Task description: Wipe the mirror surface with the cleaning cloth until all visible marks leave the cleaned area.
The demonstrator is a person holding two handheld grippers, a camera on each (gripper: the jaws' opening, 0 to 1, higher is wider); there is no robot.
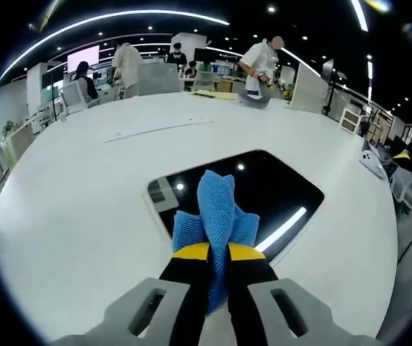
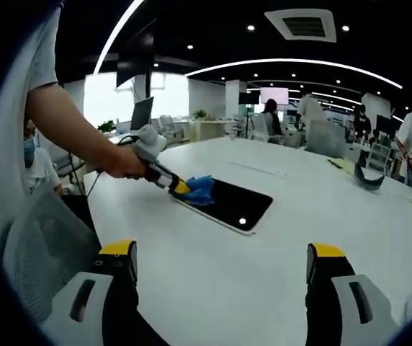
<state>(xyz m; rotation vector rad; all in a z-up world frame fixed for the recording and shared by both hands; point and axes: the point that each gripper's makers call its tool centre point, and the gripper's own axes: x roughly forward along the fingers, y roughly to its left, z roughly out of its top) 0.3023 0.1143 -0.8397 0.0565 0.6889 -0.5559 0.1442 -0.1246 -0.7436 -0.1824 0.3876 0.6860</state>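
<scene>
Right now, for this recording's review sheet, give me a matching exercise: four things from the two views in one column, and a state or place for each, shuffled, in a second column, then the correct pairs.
Things
1. cleaning cloth
2. mirror
3. left tool
4. right tool

States or places
A. lying flat on the white table, reflecting ceiling lights
B. jaws wide apart, holding nothing, over bare table
C. blue, bunched up, resting at the mirror's near edge
D. jaws closed on the cloth

Pairs: 1-C, 2-A, 3-D, 4-B
</scene>
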